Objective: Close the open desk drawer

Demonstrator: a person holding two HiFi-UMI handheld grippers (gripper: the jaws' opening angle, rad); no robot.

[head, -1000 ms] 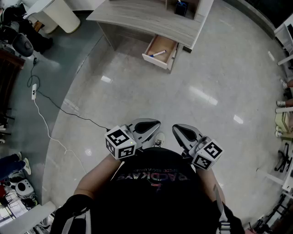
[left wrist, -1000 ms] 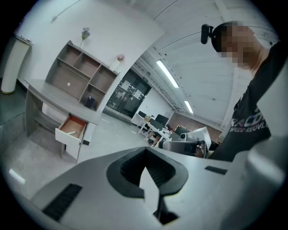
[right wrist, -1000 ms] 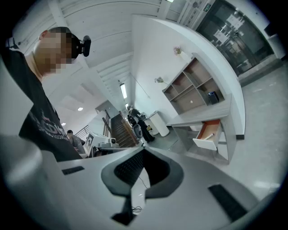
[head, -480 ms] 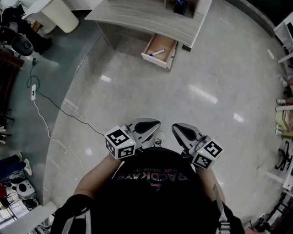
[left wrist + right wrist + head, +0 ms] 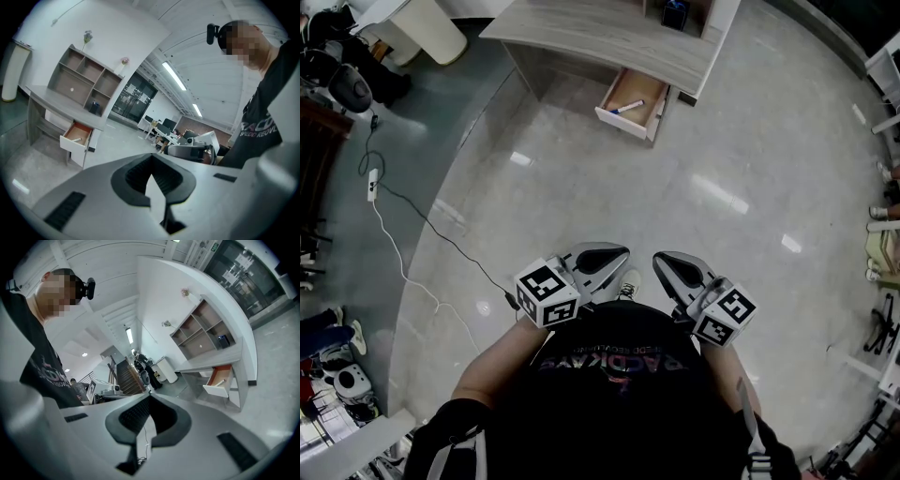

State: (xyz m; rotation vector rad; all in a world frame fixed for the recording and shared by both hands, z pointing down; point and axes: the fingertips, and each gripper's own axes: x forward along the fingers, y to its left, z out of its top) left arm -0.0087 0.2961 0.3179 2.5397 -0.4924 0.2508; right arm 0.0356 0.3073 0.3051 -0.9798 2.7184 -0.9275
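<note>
Head view: drawer (image 5: 630, 105) open, well ahead of left gripper (image 5: 598, 261), right gripper (image 5: 679, 273); fingers clenched, empty. Approach needed; front to be pushed squarely.

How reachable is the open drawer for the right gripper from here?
Probably not yet. The right gripper is held near the person's chest, jaws shut, and the drawer lies far off across the floor. Nothing visibly blocks the way, so walking closer should fix it.

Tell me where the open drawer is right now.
In the head view the open drawer is at top centre, pulled out from under the grey desk near its right end in the picture, with a pen lying inside it.
</note>
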